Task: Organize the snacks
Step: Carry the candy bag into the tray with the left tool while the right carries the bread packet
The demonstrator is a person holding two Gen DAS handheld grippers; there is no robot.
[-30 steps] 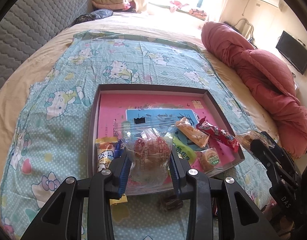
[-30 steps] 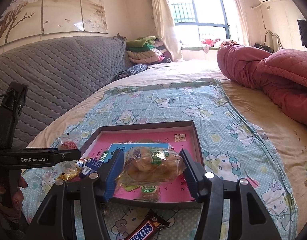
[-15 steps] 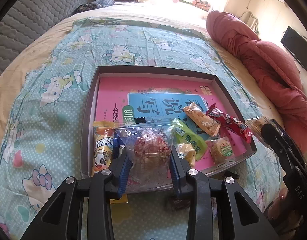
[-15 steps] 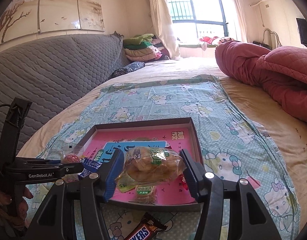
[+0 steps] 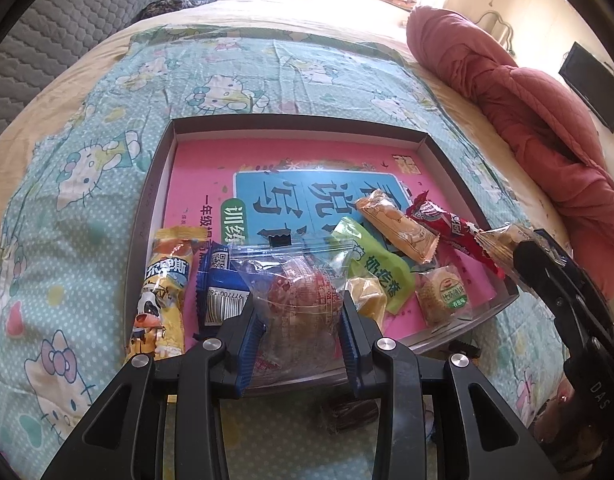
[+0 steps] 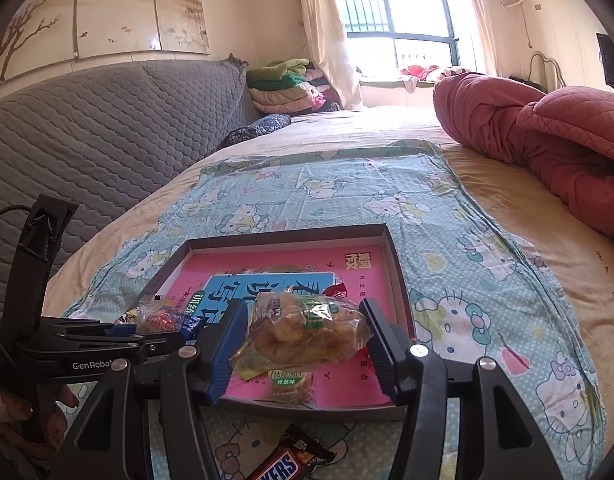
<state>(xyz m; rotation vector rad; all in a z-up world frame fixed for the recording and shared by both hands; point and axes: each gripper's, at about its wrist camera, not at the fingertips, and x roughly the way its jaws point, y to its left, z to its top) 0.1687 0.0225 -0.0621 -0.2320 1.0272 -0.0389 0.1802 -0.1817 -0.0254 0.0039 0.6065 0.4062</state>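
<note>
A shallow brown box with a pink book in its bottom lies on the Hello Kitty cloth and holds several snack packs. My left gripper is shut on a clear bag with a red round snack, held over the box's near edge. My right gripper is shut on a clear-wrapped bread bun, held above the box's near right part. The left gripper shows at left in the right wrist view, the right gripper at right in the left wrist view.
A Snickers bar lies on the cloth in front of the box. A red quilt is bunched at the right of the bed. A grey quilted headboard runs along the left. Folded blankets are stacked at the far end.
My left gripper has moved forward and lower over the box's near edge with the red snack bag. My right gripper has risen slightly with the bun.
</note>
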